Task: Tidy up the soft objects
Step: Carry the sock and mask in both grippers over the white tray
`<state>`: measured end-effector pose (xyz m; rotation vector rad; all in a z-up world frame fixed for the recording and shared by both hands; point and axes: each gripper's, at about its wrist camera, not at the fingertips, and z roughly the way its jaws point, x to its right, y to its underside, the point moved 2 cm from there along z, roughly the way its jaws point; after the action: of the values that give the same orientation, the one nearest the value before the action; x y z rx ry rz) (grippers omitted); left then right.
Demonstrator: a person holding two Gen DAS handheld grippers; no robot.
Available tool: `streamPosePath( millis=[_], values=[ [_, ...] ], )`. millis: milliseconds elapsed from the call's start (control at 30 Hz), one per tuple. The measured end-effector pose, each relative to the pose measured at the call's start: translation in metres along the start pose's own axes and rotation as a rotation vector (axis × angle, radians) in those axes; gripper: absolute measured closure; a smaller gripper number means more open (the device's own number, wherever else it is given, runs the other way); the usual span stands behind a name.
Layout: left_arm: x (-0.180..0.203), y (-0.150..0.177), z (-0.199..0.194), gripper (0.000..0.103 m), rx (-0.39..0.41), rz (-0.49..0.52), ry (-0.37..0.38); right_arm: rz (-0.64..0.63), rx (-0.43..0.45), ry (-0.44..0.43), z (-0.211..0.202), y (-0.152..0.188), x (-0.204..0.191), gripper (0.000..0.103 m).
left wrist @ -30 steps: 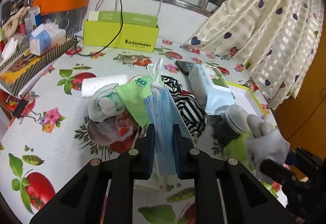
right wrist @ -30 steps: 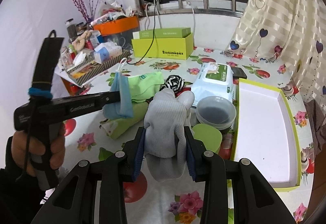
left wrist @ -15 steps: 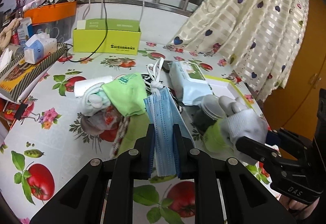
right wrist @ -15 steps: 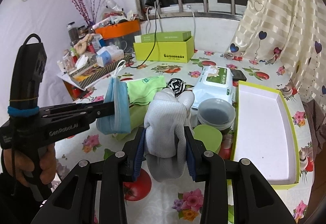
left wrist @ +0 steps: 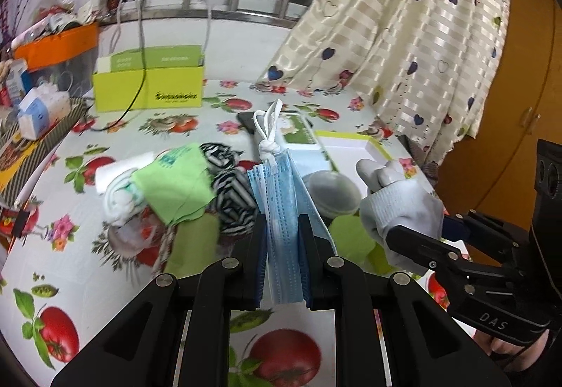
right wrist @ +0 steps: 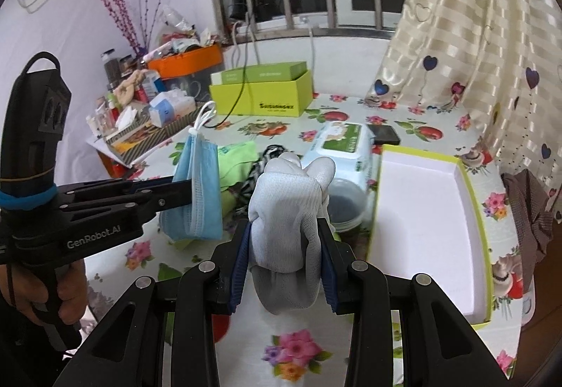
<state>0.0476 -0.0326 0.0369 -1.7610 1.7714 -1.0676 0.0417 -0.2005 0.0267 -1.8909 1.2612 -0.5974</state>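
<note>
My left gripper [left wrist: 283, 229] is shut on a stack of blue face masks [left wrist: 281, 207] with knotted white ear loops, held above the table; the masks also show in the right wrist view [right wrist: 198, 190]. My right gripper [right wrist: 284, 239] is shut on a white knit glove [right wrist: 286, 211], also seen in the left wrist view [left wrist: 400, 200]. Below lie a green cloth [left wrist: 175, 183], a black-and-white striped cloth [left wrist: 232, 197] and a white rolled cloth [left wrist: 117, 197]. An open white tray with a lime rim [right wrist: 477, 197] lies to the right.
A wet-wipes pack [right wrist: 340, 144], a lidded plastic tub [right wrist: 346, 204] and a phone [right wrist: 384, 134] lie by the tray. A lime box [right wrist: 263, 95] stands at the back. Clutter and an orange bin [right wrist: 186, 62] fill the left. A curtain [right wrist: 474, 35] hangs right.
Both grippers have lifted and swung right with their loads. The tray now lies closer ahead of the glove. The pile of cloths stays on the table.
</note>
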Motion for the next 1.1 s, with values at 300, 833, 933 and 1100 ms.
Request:
streamPosePath(
  millis=[300, 833, 933, 1100],
  values=[
    [0.039, -0.019, 0.011, 0.086, 0.007, 0.062, 0.055, 0.048, 0.029, 0.059, -0.015, -0.003, 0.043, 0.068],
    [0.105, -0.025, 0.064, 0.086, -0.085, 0.155, 0.154, 0.143, -0.017, 0.134, -0.011, 0.019, 0.116, 0.068],
    [0.115, -0.020, 0.080, 0.086, -0.126, 0.175, 0.167, 0.169, -0.042, 0.141, -0.002, 0.026, 0.131, 0.068],
    [0.126, -0.015, 0.102, 0.086, -0.176, 0.195, 0.178, 0.193, -0.073, 0.153, 0.011, 0.034, 0.150, 0.068]
  ],
)
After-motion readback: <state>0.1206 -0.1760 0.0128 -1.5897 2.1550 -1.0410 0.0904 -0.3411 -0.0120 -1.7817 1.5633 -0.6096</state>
